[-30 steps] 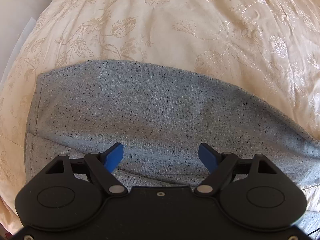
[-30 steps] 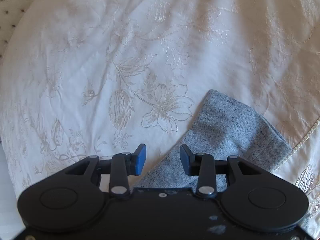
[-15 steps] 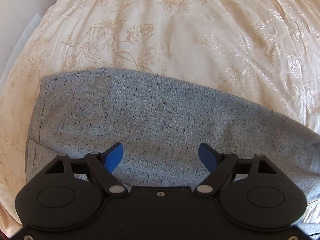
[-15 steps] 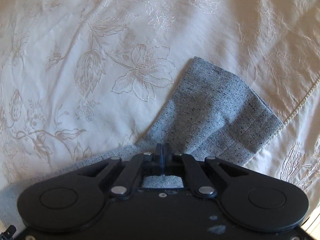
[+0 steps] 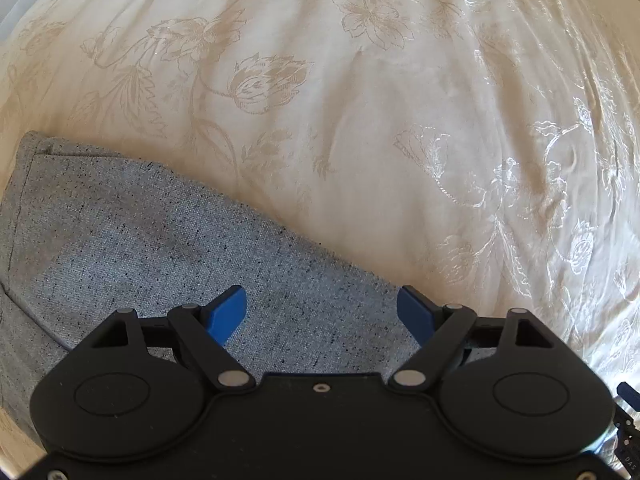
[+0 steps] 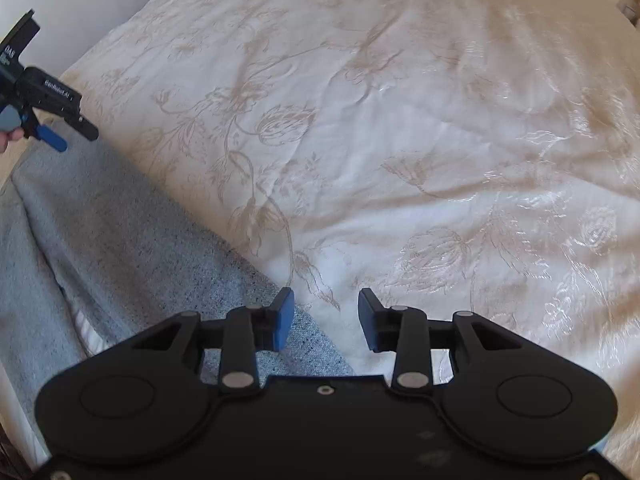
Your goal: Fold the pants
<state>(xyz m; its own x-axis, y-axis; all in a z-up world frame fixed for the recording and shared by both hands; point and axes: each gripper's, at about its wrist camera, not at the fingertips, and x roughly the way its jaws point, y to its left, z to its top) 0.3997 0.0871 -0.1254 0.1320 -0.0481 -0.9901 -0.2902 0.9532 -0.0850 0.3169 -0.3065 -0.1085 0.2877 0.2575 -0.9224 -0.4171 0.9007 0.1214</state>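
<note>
- Left gripper (image 5: 320,312) hangs over the grey pants (image 5: 140,264), blue fingers spread wide, holding nothing.
- Right gripper (image 6: 325,318) is parted and empty too, straddling the pants' edge where grey meets bedspread (image 6: 400,140).
- The pants lie folded along the near edge of the bed.
- Risk, I'd say: that glossy cover looks slippery, so a careless pinch could drag the layers askew or snag the bedspread.
</note>
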